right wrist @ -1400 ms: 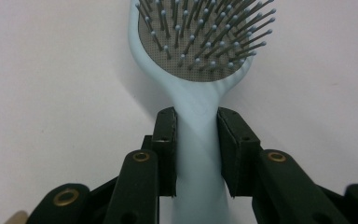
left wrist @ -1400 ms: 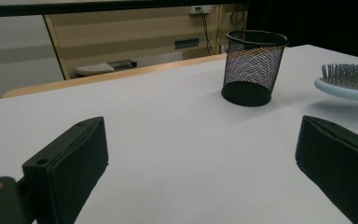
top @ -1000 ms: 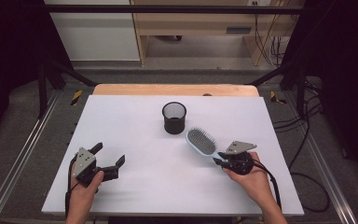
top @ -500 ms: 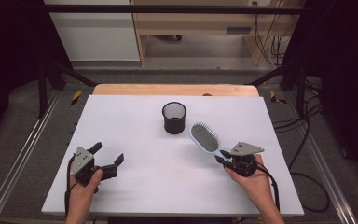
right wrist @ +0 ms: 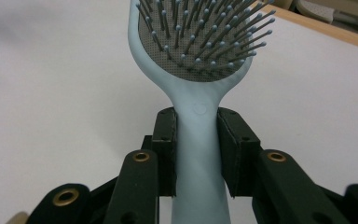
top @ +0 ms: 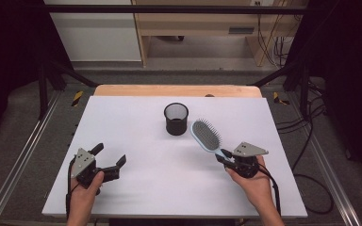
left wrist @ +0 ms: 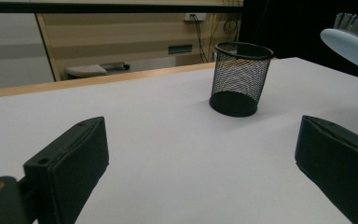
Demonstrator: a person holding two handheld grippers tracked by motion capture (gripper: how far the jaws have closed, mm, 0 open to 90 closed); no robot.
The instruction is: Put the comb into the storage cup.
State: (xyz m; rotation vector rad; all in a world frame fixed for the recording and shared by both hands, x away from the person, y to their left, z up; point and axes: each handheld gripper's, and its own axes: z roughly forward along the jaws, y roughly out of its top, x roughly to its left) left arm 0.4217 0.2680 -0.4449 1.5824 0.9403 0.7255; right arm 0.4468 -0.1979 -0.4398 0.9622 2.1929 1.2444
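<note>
The right hand-held gripper is clamped on the handle of the pale blue hairbrush, whose bristled head points toward 11 o'clock, lifted off the counter just beside the black mesh cup at its 4 o'clock. The brush looks light, rigid, smooth plastic; it could swivel, so gripping the narrow neck suits it. The left hand-held gripper rests wide open, holding nothing.

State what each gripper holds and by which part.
The right gripper clamps the light-blue plastic paddle hairbrush by its handle, just below the head. The left gripper is open, holding nothing.
</note>
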